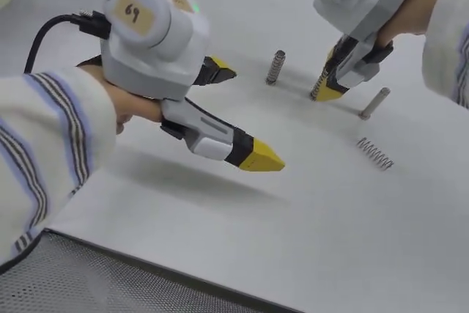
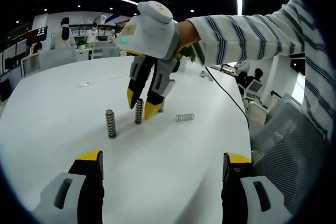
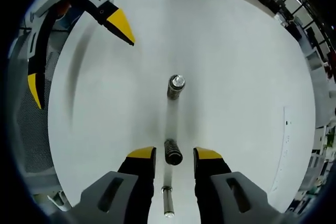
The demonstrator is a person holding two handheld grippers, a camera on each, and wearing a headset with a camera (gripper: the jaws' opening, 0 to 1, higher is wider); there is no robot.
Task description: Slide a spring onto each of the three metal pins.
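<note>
Straddling the upright middle spring (image 3: 173,152) with right claw (image 3: 175,153) narrowly parted, probably seating it, holding left claw (image 2: 163,157) wide, clear nearer.

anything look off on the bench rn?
Nothing damaged. A loose spring lies on its side on the table near the bare pin. The far pin and the middle pin, straddled by the right gripper, carry springs.

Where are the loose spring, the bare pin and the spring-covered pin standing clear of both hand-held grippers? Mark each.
loose spring (image 1: 375,153), head view, middle of its coils.
bare pin (image 1: 374,103), head view, middle of its shaft.
spring-covered pin (image 1: 275,67), head view, middle of the spring.
</note>
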